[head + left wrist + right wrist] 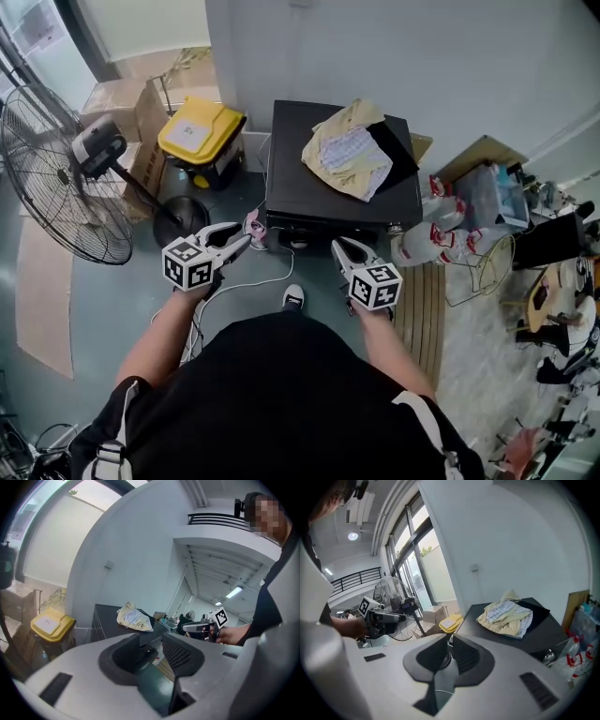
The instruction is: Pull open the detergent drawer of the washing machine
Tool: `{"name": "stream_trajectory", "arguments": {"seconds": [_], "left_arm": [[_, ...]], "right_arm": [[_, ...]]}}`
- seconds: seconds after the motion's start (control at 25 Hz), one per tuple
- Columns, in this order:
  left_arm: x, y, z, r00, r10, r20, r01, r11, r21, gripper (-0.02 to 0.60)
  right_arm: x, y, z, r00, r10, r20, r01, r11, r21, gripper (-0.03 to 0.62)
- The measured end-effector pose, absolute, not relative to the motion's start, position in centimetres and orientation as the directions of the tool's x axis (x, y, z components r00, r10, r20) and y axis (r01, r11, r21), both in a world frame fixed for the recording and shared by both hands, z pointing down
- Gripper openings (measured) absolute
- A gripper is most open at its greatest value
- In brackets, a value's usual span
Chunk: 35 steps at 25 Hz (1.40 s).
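Head view, approach step: left gripper point(242, 234) jaws apart, right gripper point(339, 247) jaws together, both empty, short of washing machine point(328, 187) at upper centre; next, reach its detergent drawer.

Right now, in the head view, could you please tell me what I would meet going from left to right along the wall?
Standing fan → yellow-lidded bin → black washing machine → white bottles with red labels.

Open floor point(314, 267) before washing machine point(300, 169), fan point(56, 178) left, bottles point(433, 239) right
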State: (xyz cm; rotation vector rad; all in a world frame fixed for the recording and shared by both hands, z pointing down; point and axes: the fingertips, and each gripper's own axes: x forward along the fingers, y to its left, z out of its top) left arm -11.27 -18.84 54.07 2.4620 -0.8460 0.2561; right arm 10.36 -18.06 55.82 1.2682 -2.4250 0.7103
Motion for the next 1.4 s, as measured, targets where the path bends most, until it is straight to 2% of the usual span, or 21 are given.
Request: {"name": "stream_trajectory", "arguments": {"seconds": [0.8,1.4], "left_arm": [[-9.7,-22.4,57.3,0.766,-0.523,0.373,-0.642,-0.622,0.447,0.16],[-8.8,-24.8,61.8,0.747,-0.495,0.445,-0.665,-0.578,0.473,0.16]], "right_arm": [[11.4,-22.2,59.3,-0.587,-0.606,0.538,-0.806,0.503,-0.313,0.037],[13.5,-24.6,64.9,-0.566,-0.539,0.624,-0.813,0.492,-0.312,0.037]]}}
